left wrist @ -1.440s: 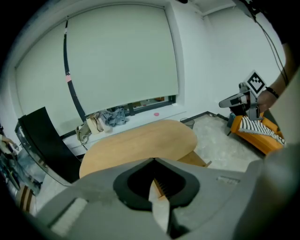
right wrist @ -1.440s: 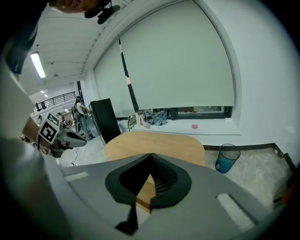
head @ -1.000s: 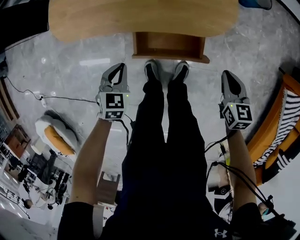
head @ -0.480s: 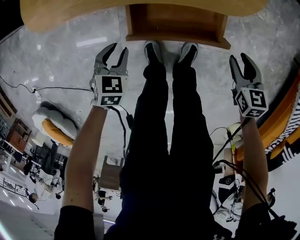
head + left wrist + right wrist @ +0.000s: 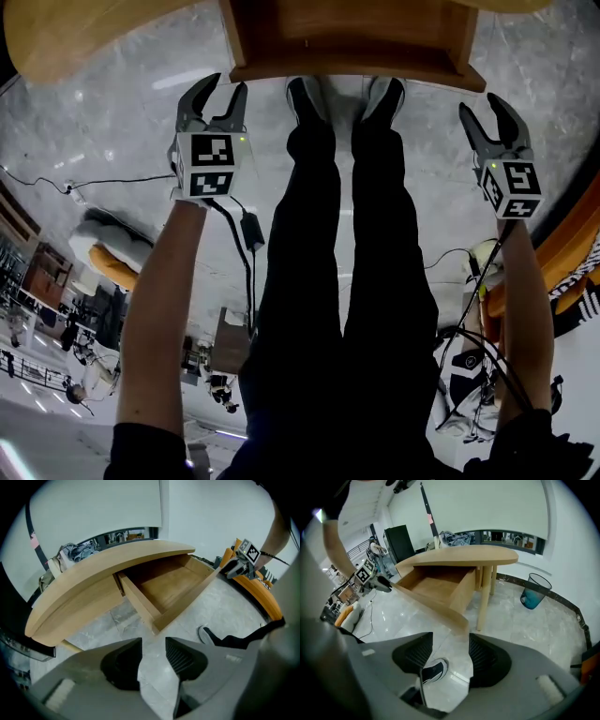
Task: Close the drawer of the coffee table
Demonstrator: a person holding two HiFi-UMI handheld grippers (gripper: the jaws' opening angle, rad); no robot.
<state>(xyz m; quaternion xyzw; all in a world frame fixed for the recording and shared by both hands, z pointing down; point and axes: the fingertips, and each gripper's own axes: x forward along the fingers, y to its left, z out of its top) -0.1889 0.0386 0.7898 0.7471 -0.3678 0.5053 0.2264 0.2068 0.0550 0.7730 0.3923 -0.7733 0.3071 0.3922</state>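
1 coffee table (image 5: 75, 33) has 1 drawer (image 5: 347, 37), pulled out and open, its front just above the person's 2 shoes (image 5: 305, 94). There are 2 grippers: the left gripper (image 5: 225, 84) is near the drawer's left front corner and the right gripper (image 5: 483, 105) near its right front corner, each with jaws spread wide and holding nothing. A second ago both pairs of jaws were closed and have just been opening, and both grippers now sit closer to the drawer.

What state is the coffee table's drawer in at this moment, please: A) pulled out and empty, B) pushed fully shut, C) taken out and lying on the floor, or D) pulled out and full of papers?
A: the drawer juts out from under the tabletop, and its bare wooden bottom shows with nothing in it.
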